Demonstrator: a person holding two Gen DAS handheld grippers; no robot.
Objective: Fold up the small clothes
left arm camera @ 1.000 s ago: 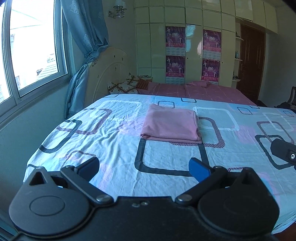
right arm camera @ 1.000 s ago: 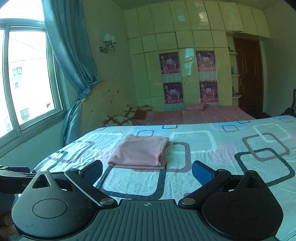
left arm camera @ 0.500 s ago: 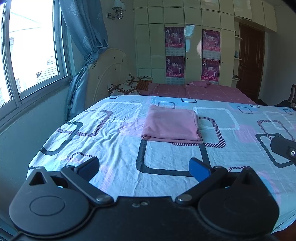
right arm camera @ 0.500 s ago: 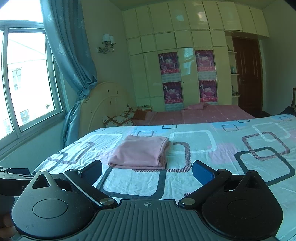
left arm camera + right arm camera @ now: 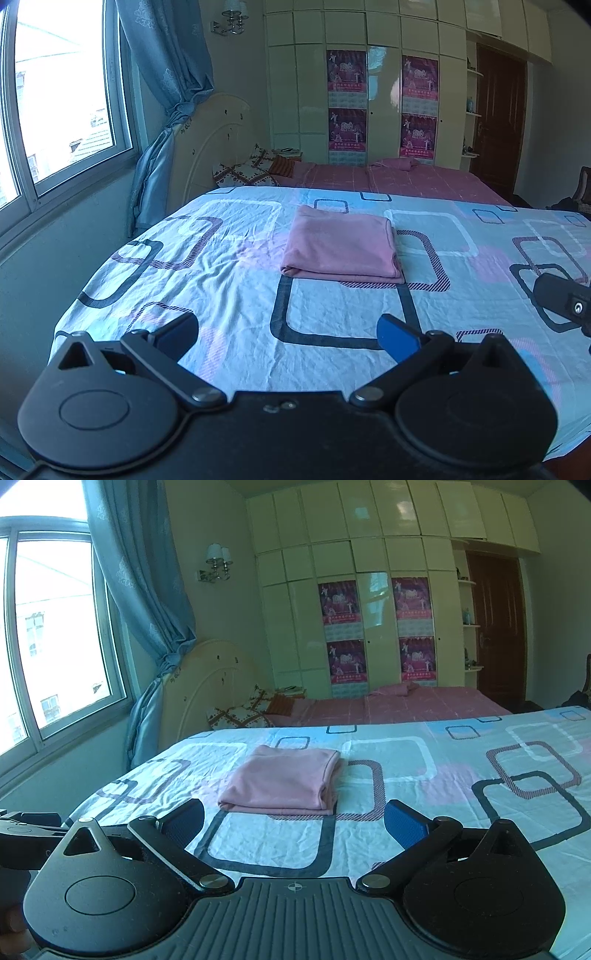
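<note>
A pink garment [image 5: 341, 245] lies folded into a neat rectangle on the bed's patterned sheet [image 5: 229, 295]; it also shows in the right wrist view [image 5: 282, 782]. My left gripper [image 5: 286, 334] is open and empty, held back from the garment above the sheet's near part. My right gripper [image 5: 293, 819] is open and empty, also short of the garment, near the bed's front. Part of the right gripper shows at the right edge of the left wrist view [image 5: 565, 301].
The bed's left edge [image 5: 74, 306] drops toward the wall under a window [image 5: 55, 103] with a blue curtain [image 5: 162, 110]. A second bed with a pink cover [image 5: 388, 177] and a wardrobe [image 5: 369, 92] stand behind. A brown door [image 5: 498, 122] is at the back right.
Both grippers have drifted very slightly, staying open. The folded garment has not moved.
</note>
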